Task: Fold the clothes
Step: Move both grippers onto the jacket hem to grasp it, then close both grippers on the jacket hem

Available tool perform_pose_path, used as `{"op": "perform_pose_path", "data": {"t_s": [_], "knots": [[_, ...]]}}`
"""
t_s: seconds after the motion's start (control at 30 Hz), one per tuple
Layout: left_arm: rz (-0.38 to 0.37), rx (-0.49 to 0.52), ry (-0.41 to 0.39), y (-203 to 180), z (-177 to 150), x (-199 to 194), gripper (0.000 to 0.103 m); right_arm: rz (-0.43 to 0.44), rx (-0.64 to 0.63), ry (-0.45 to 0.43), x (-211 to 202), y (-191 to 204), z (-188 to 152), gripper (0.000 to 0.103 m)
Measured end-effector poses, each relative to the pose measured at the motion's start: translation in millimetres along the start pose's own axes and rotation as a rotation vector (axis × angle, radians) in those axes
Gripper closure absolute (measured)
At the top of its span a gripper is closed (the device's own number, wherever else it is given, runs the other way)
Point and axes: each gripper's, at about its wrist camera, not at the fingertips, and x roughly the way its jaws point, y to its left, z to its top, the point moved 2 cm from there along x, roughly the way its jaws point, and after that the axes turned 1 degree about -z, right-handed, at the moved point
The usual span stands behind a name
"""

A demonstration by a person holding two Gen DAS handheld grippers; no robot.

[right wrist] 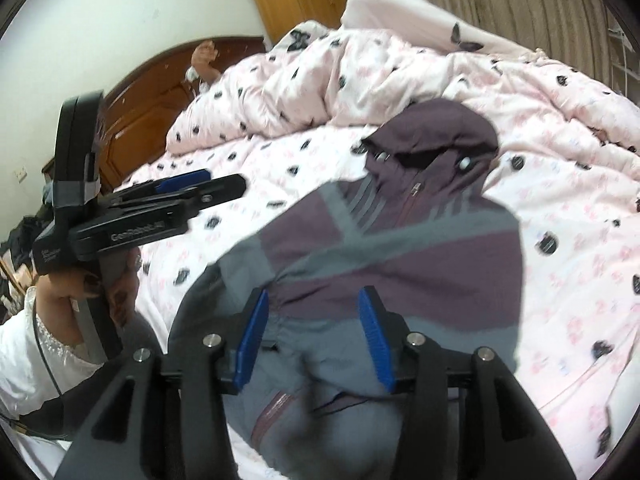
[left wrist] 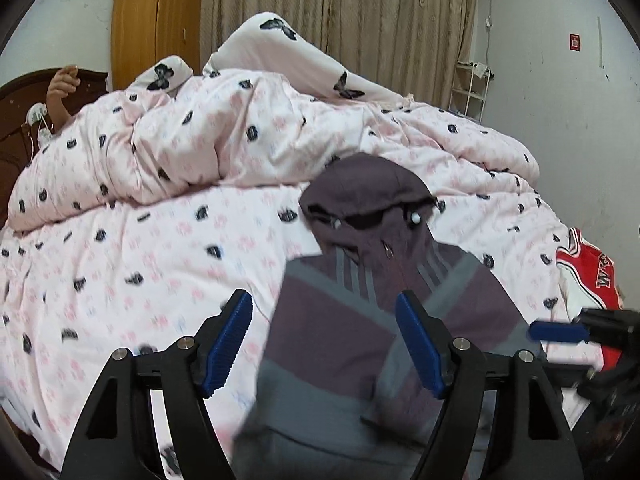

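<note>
- A hooded zip-front jacket in dull purple with grey panels (left wrist: pixel 340 320) lies face up on a bed, hood toward the top of the frame, filling the lower centre of the left wrist view and the centre of the right wrist view (right wrist: pixel 400 248).
- The purple hood (right wrist: pixel 436 128) lies rumpled, two white cord stoppers showing at its opening; grey stripes run down both shoulders beside the closed zip, and a broad grey band crosses the chest.
- The jacket's lower part, mostly grey, bunches in folds near the bottom edge of both frames; motion blur softens the detail there.
- The left gripper (left wrist: pixel 324 346), black with blue ribbed pads, hovers over the jacket's left half, its jaws wide apart and holding nothing.
- The right gripper (right wrist: pixel 314 344) hangs above the grey lower section, jaws likewise parted and empty.
- In the right wrist view a hand (right wrist: pixel 100 284) at the left edge grips the left tool's handle, a white sleeve below it.
- The white bedsheet with pink and dark prints (left wrist: pixel 140 264) spreads under the jacket; a heaped pink quilt (left wrist: pixel 240 132) fills the upper half.
- A red and white garment (left wrist: pixel 588 276) lies at the right edge of the left wrist view.
</note>
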Motion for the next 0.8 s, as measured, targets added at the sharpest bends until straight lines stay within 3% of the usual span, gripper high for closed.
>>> {"op": "perform_pose_path", "data": {"t_s": [0.37, 0.6, 0.8], "knots": [[-0.041, 0.07, 0.003, 26.7, 45.9, 42.0, 0.032, -0.034, 0.025, -0.026, 2.5, -76.6, 80.3, 0.054], [-0.129, 0.045, 0.041, 39.9, 74.4, 97.9, 0.031, -0.056, 0.045, -0.002, 32.1, -128.3, 122.1, 0.035], [-0.161, 0.031, 0.09, 46.4, 92.2, 154.4, 0.031, -0.062, 0.079, 0.026, 71.7, -169.4, 149.9, 0.031]]}}
